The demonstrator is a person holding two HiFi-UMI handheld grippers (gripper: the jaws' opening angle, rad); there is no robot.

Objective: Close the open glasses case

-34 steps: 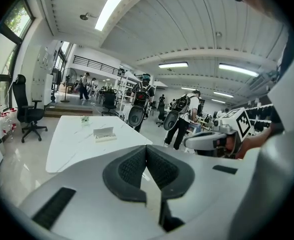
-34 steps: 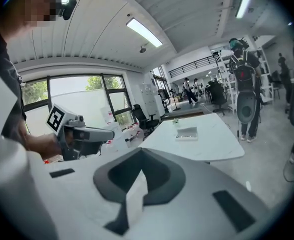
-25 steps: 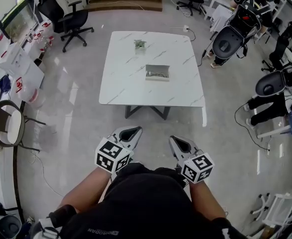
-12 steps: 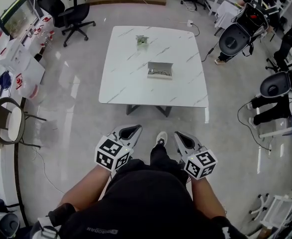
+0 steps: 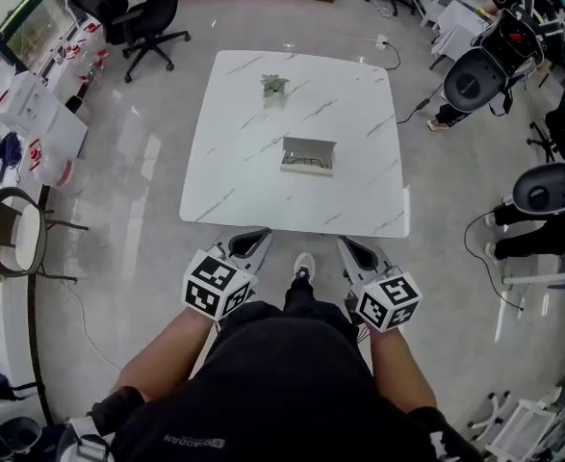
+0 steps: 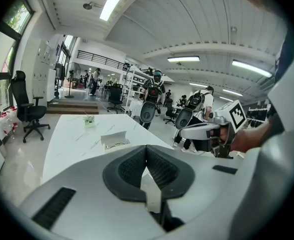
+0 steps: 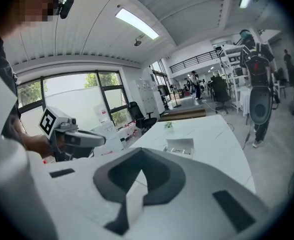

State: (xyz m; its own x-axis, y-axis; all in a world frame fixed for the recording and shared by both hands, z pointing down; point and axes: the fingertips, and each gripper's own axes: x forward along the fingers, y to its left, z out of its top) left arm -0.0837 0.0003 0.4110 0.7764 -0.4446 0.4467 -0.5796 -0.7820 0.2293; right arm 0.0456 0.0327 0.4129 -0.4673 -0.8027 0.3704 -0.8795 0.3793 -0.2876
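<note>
Jaws pressed together, empty, your left gripper (image 5: pixel 251 242) and right gripper (image 5: pixel 356 251) are hovering short of the glasses case (image 5: pixel 308 154), so reach beyond it, tipping the lid (image 7: pixel 180 142) nearward.

Table (image 5: pixel 243 186) and glasses case (image 5: pixel 308 155) — nearer now

shirt print (image 5: pixel 193 441) — upside down, seemingly illegible

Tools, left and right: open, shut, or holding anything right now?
Left tool: shut, holding nothing.
Right tool: shut, holding nothing.
</note>
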